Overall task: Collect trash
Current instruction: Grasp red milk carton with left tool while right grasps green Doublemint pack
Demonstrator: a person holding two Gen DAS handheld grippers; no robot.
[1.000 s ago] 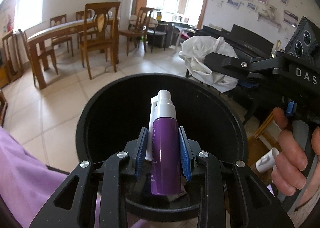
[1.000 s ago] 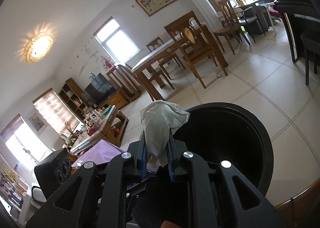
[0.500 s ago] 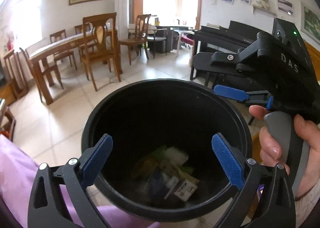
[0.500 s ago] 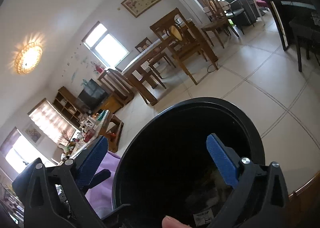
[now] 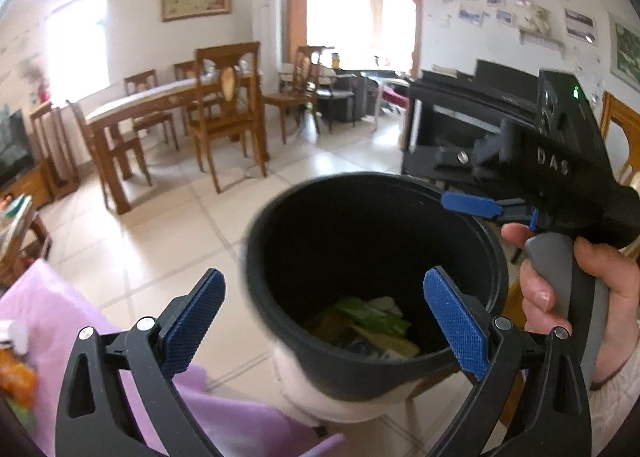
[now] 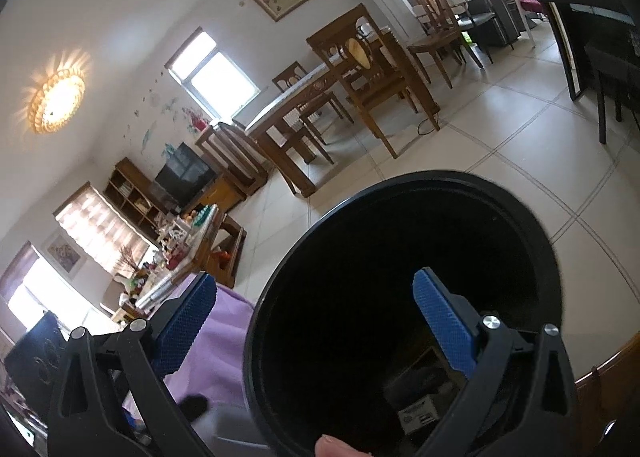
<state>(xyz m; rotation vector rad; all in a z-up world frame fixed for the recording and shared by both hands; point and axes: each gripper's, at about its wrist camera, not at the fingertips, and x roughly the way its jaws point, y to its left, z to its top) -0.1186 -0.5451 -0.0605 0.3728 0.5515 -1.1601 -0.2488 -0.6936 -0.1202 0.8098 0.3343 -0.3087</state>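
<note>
A black round trash bin [image 5: 280,265] stands on the tiled floor beside a purple-covered table; it also shows in the right wrist view [image 6: 400,193]. Green, yellow and white wrappers [image 5: 368,321] lie at its bottom, and a small labelled box [image 6: 420,413] shows in the right wrist view. My left gripper [image 5: 324,325] is open and empty, its right pad over the bin, its left pad outside it. My right gripper [image 6: 316,325] is open and empty over the bin's near rim; it also appears in the left wrist view [image 5: 472,205], held by a hand.
A purple cloth [image 5: 52,317] covers the table at lower left, with a snack bag [image 5: 16,377] on it. A wooden dining table and chairs [image 5: 180,117] stand across the floor. A black piano [image 5: 460,125] is behind the bin on the right. A low cluttered table [image 6: 180,253] stands far left.
A second ago my left gripper held a purple spray bottle and my right a white tissue over the bin. Both opened and dropped them in. Both have since drawn back, leftward.
</note>
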